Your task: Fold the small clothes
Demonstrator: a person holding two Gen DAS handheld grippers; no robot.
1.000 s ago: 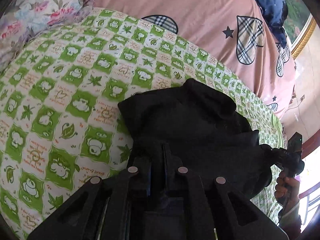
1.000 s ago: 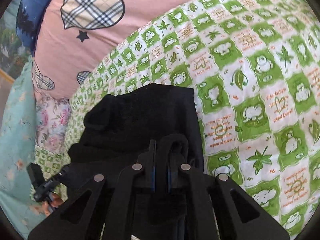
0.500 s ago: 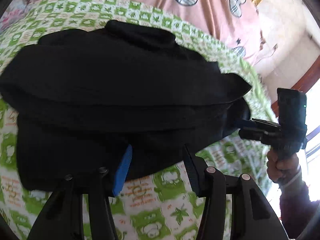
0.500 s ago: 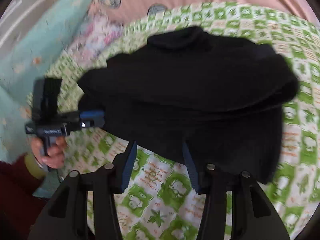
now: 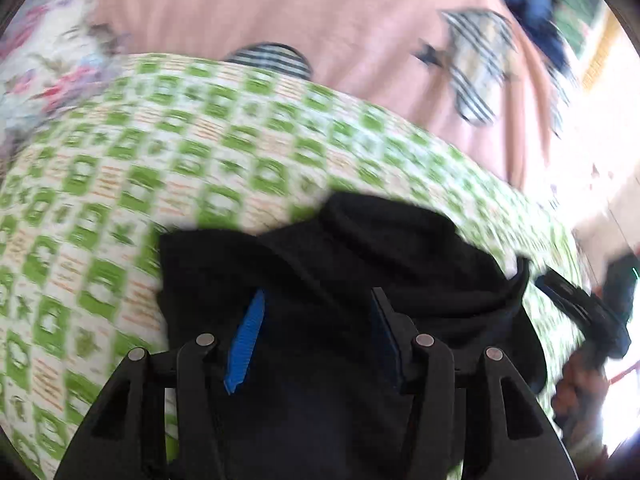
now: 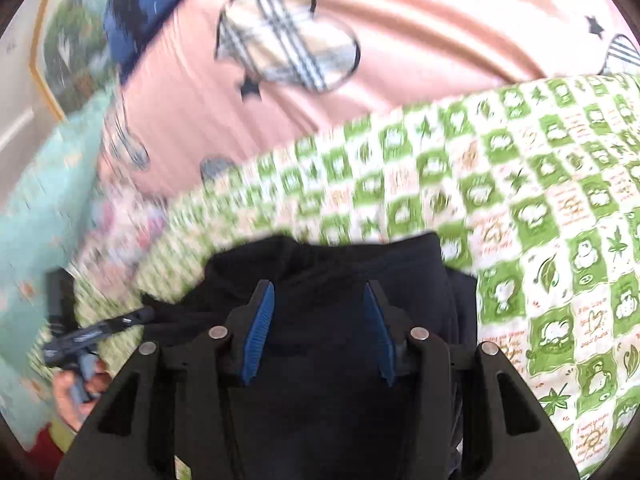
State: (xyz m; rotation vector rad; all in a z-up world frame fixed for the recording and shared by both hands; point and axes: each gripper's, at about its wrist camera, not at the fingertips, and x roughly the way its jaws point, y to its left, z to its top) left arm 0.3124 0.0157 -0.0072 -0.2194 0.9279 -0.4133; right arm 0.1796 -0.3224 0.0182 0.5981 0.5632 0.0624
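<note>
A black garment (image 5: 400, 264) lies folded in a thick bundle on the green-checked blanket (image 5: 120, 184). My left gripper (image 5: 316, 300) hangs just over its near part, jaws apart, blue pads (image 5: 246, 344) bare and pressing on nothing. In the right wrist view the same black garment (image 6: 332, 264) fills the space under my right gripper (image 6: 318, 288), which is open too, its pads (image 6: 258, 332) clear of the cloth. Each view shows the other gripper at the garment's far end: the right gripper (image 5: 580, 312) in a hand, the left gripper (image 6: 96, 330) likewise. Both pictures are blurred.
A pink sheet with plaid hearts (image 6: 360, 20) spreads behind the green blanket (image 6: 560, 200). Floral bedding (image 5: 44, 60) lies at the left, a pale teal cloth (image 6: 32, 208) beside it. A dark blue cloth (image 5: 532, 12) sits at the far corner.
Both grippers were shut on the black cloth a second ago; they have let go and opened. They drew back from the folded garment, then came in over it again.
</note>
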